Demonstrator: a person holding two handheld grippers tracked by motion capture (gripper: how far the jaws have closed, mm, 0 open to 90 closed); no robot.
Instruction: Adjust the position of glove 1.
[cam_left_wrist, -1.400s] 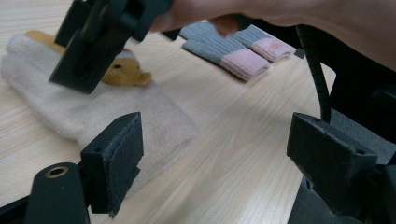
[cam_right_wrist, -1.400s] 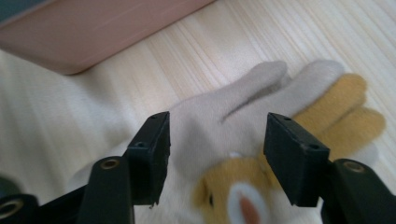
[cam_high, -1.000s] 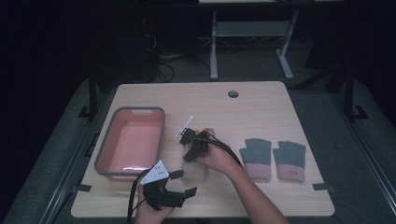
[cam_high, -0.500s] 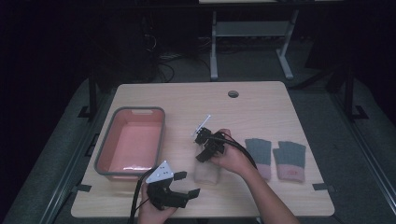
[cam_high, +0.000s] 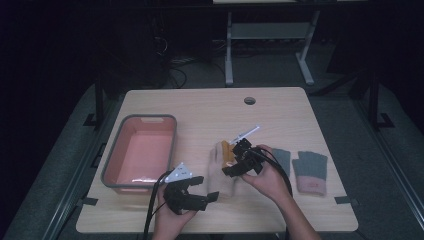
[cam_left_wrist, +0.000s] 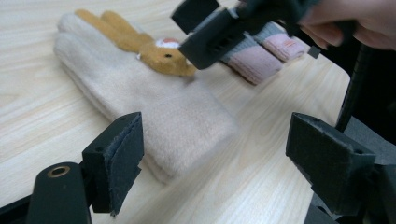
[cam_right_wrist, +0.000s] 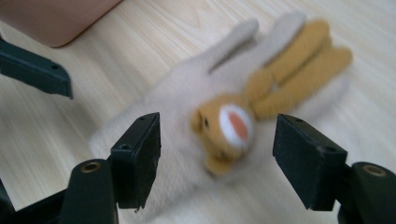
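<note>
A cream glove with a tan rabbit (cam_high: 223, 165) lies flat on the wooden surface (cam_high: 200, 107), at 3 o'clock of the pink tub (cam_high: 140, 152); the right claw (cam_high: 239, 160), whose jaws have just been opening, hangs over the rabbit with nothing gripped, while the left claw (cam_high: 200, 192) gapes empty at the cuff, at 6 o'clock. Both hands reach in low from the near edge, the right wrist angled toward 10 o'clock. A shallow pinch may catch only the rabbit, so the soft glove could sag, bunch or slip free
</note>
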